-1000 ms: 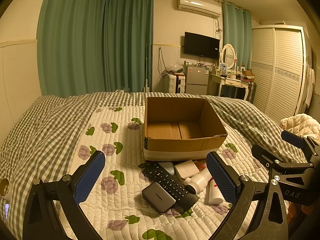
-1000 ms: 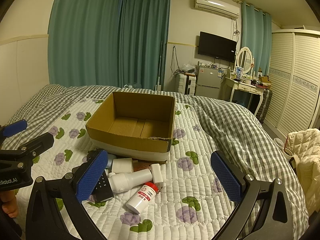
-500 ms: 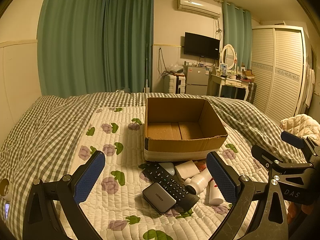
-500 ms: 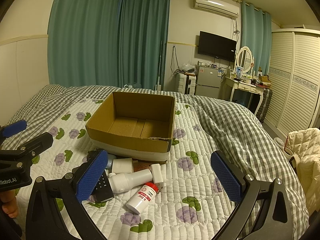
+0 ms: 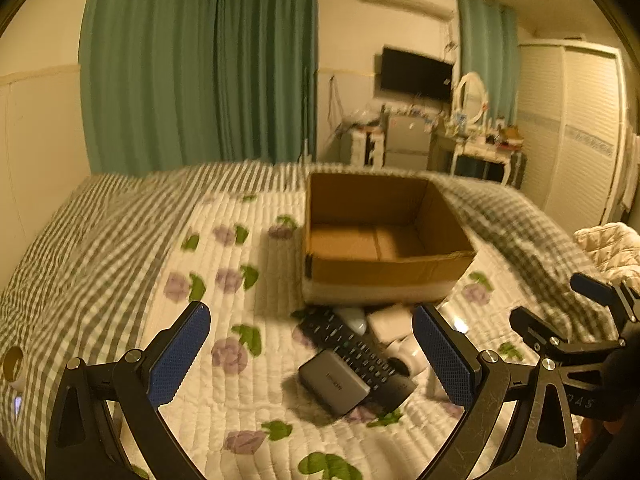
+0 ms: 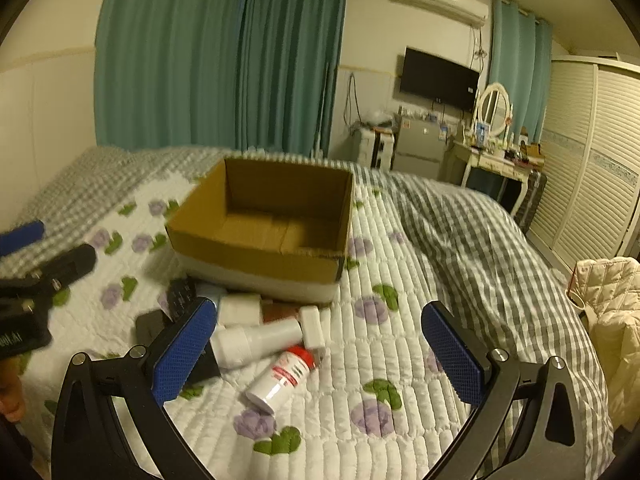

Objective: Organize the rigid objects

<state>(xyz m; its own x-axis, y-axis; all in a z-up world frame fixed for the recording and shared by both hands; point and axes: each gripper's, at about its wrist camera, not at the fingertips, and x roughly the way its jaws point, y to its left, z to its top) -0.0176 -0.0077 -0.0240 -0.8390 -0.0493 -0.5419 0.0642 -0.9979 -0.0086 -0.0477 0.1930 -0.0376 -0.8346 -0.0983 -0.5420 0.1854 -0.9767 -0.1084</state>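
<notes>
Both claws hang spread and empty above the quilted bed (image 6: 400, 320). Ahead of the left claw (image 5: 312, 356) lie a grey charger block (image 5: 334, 387) and a black remote (image 5: 352, 350), touching each other. Between the right claw (image 6: 320, 354) fingers lie a white bottle (image 6: 256, 342) and a red-capped bottle (image 6: 282, 376). Beyond both sits the open cardboard box (image 6: 256, 256).

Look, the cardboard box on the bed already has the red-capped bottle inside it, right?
Not quite. The cardboard box is on the bed, but it is empty. The right wrist view shows the red-capped bottle lying on the quilt in front of the box.
</notes>
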